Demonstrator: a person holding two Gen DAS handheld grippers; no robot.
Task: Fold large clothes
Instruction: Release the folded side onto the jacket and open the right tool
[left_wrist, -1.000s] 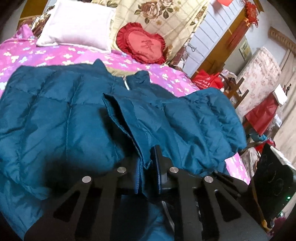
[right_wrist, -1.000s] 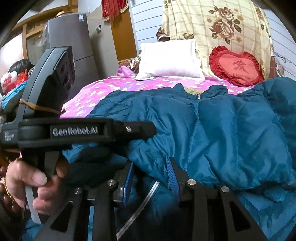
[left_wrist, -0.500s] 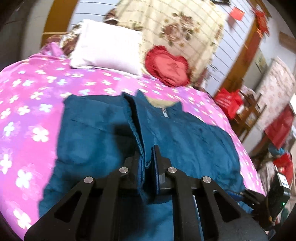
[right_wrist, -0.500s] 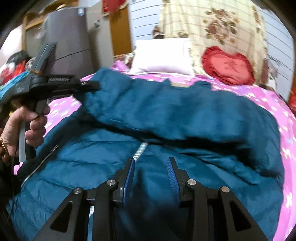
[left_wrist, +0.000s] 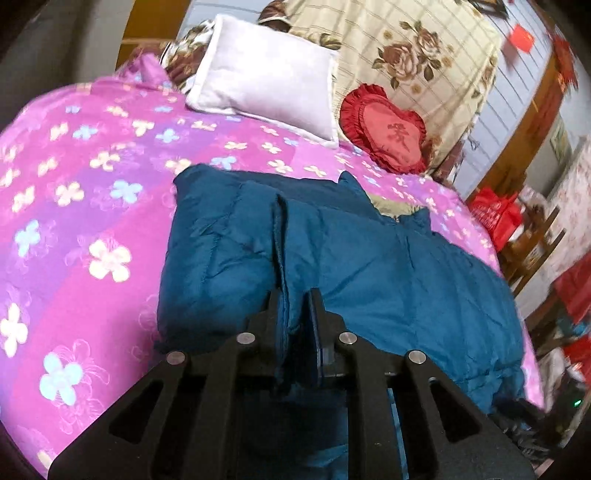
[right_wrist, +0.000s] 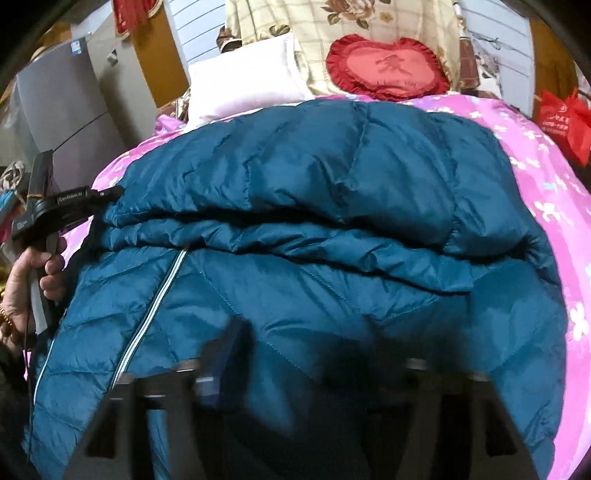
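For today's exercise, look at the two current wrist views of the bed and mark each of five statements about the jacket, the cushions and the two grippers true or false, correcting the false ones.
1. The left gripper is shut on a fold of the blue jacket. True.
2. The right gripper is clamped on the zipper. False: its jaws have just been opening and stand apart over the jacket, gripping nothing.
3. A red heart cushion lies at the head of the bed. True.
4. The bedspread is plain green. False: pink and purple with flowers.
5. The white pillow lies on the jacket. False: it sits beyond it.
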